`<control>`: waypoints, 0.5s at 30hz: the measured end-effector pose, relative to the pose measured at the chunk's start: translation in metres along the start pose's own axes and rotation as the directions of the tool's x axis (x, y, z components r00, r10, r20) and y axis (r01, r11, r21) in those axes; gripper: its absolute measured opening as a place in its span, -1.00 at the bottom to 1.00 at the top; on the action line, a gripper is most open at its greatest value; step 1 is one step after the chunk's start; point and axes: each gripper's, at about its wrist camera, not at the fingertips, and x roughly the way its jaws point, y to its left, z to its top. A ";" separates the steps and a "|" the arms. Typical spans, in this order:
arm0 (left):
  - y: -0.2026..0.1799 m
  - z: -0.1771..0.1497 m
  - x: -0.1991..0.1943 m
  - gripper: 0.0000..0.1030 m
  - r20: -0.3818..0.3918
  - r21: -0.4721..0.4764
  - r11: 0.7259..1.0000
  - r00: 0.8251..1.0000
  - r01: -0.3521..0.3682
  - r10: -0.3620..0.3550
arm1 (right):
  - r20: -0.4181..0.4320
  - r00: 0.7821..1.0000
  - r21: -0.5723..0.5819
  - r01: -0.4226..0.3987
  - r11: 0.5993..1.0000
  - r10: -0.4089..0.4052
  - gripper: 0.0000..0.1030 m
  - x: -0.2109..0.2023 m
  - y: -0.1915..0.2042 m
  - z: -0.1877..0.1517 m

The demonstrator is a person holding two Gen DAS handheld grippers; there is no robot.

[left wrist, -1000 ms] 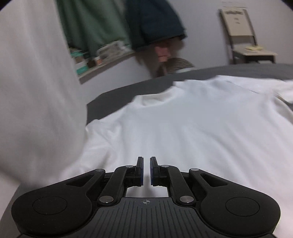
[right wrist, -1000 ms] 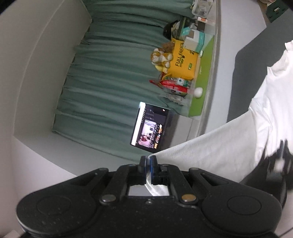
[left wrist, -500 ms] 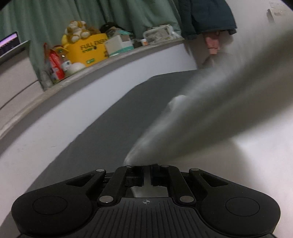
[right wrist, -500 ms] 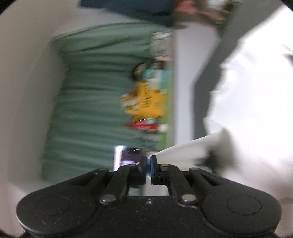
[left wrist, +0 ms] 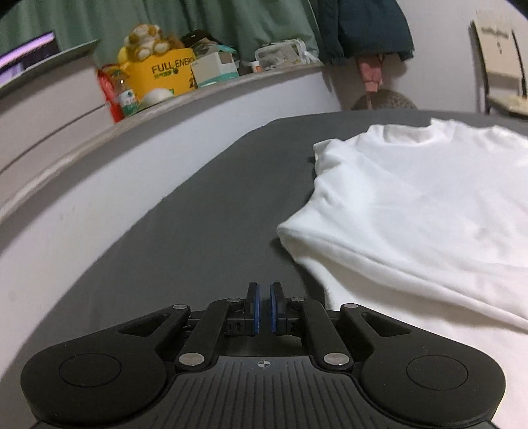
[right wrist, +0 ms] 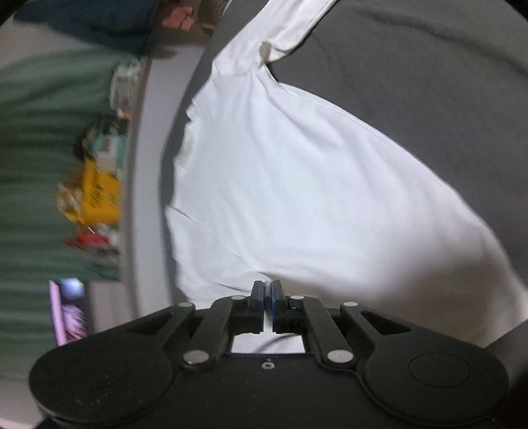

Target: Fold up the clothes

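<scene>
A white T-shirt (left wrist: pixel 412 204) lies on the grey bed sheet (left wrist: pixel 198 231), with one side laid over itself in a rounded fold (left wrist: pixel 363 250). My left gripper (left wrist: pixel 263 297) hovers over bare sheet just left of the shirt's near corner, shut, with nothing between its blue pads. In the right wrist view the T-shirt (right wrist: pixel 297 184) billows up from the sheet (right wrist: pixel 412 72) toward my right gripper (right wrist: pixel 266 293), which is shut on the cloth's edge. A sleeve (right wrist: pixel 290 29) trails at the far end.
A white ledge wall (left wrist: pixel 132 158) runs along the bed's left side. On it stand a yellow box (left wrist: pixel 165 74), a plush toy (left wrist: pixel 145 39) and a laptop (left wrist: pixel 26 59). A dark jacket (left wrist: pixel 369 26) hangs at the back and a chair (left wrist: pixel 501 66) stands far right.
The right gripper came down with the shirt's edge, its view swinging from the curtain onto the shirt. The left gripper moved left off the shirt; lifted cloth swept across its view and now lies folded.
</scene>
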 end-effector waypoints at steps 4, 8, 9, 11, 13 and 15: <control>0.007 -0.009 -0.037 -0.87 0.052 -0.079 0.985 0.987 0.155 -0.151 | -0.035 0.998 -0.156 0.053 0.986 -0.059 -0.91 0.006 0.014 -0.010; 0.001 -0.013 -0.066 -0.87 0.104 -0.172 0.909 0.925 0.379 -0.366 | -0.013 0.994 -0.167 -0.112 0.980 0.111 -0.91 -0.006 0.047 -0.013; -0.002 -0.014 -0.072 -0.87 0.117 -0.191 0.881 0.901 0.433 -0.417 | -0.011 0.981 -0.170 -0.191 0.967 0.192 -0.91 -0.013 0.055 -0.014; -0.012 -0.018 -0.080 -0.87 0.133 -0.207 0.831 0.857 0.516 -0.499 | 0.015 0.963 -0.187 -0.262 0.947 0.269 -0.91 -0.023 0.068 -0.015; -0.025 -0.021 -0.084 -0.87 0.123 -0.209 0.800 0.827 0.563 -0.549 | 0.084 0.988 -0.202 -0.113 0.973 0.132 -0.91 -0.025 0.061 -0.010; -0.035 -0.025 -0.086 -0.87 0.092 -0.203 0.786 0.811 0.583 -0.578 | 0.116 0.991 -0.211 0.083 0.974 -0.059 -0.91 -0.009 0.046 -0.004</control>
